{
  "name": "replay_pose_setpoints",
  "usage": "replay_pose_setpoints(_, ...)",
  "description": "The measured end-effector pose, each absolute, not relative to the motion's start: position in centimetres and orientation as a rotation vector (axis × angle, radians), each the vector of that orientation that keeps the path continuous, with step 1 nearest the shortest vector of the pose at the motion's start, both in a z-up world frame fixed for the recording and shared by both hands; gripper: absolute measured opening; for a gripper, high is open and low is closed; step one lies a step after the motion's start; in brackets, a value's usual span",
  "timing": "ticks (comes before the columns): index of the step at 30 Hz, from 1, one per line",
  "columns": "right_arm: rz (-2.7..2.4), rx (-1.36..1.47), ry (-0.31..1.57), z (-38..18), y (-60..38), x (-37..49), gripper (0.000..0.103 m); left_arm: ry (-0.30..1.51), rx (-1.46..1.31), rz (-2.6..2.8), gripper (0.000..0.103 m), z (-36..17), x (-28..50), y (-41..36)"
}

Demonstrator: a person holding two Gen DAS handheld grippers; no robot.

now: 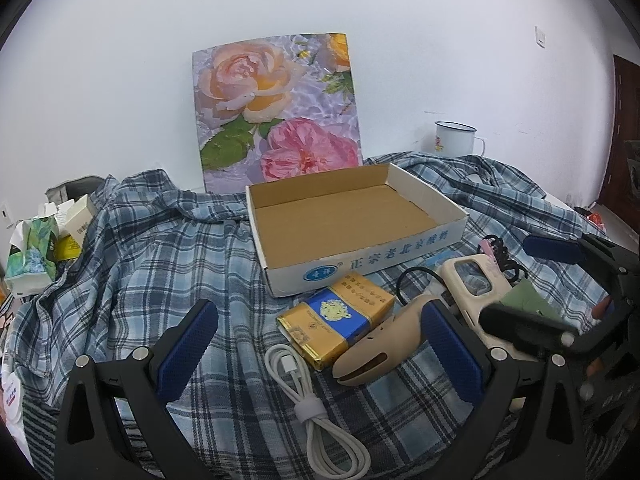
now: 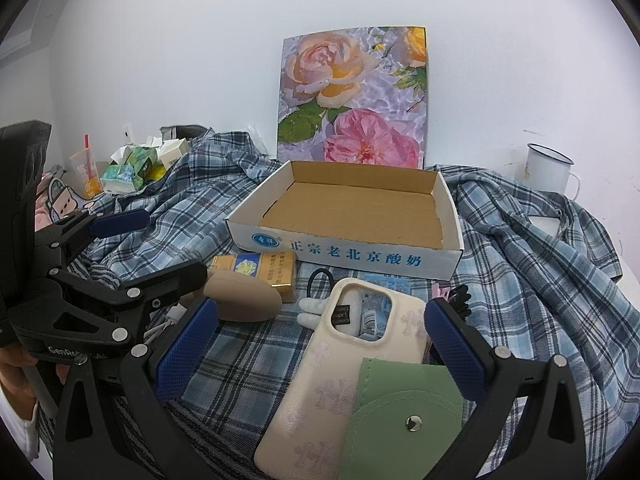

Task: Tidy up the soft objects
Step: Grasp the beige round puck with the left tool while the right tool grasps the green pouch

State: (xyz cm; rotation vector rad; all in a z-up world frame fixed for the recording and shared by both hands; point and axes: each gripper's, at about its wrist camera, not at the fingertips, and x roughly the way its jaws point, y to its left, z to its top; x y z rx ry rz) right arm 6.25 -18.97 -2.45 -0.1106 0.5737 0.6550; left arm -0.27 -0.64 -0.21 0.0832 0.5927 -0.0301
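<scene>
In the left wrist view, we are holding the left gripper low over the plaid cloth, its blue pads spread wide apart and gripping nothing. Between the pads, in the lower centre of the frame, a coiled white cable and a gold and blue packet are lying; a beige case is sitting just beside the right-hand pad. Above them, mid-frame, the empty cardboard box is standing open, with bare plaid cloth stretching to its left. At the right edge the right gripper is reaching in over a cream phone case.

In the right wrist view, we are hovering the right gripper with its pads parted and nothing between them clamped. The cream phone case and a green pouch are lying between the pads at lower centre, the pouch overlapping the case's lower right. The cardboard box is sitting just beyond, upper centre, its floor clear. The left gripper is entering from the left edge, a hand showing beneath it. A flower picture is leaning on the wall behind the box, and a white mug is standing at the right.
</scene>
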Motion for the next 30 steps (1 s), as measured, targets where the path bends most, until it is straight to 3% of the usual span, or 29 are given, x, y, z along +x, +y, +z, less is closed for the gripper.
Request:
replay_pose_setpoints(8,0.609,0.031,0.582,-2.2,-21.6,7.4,0.103,0.625,0.081,-0.092,0.103,-0.5,0.1,-1.1)
replay_pose_setpoints(30,0.595,0.045,0.616,-2.5,-21.8,7.8,0.103,0.828,-0.041,-0.471,0.101,-2.2,0.7,-1.6)
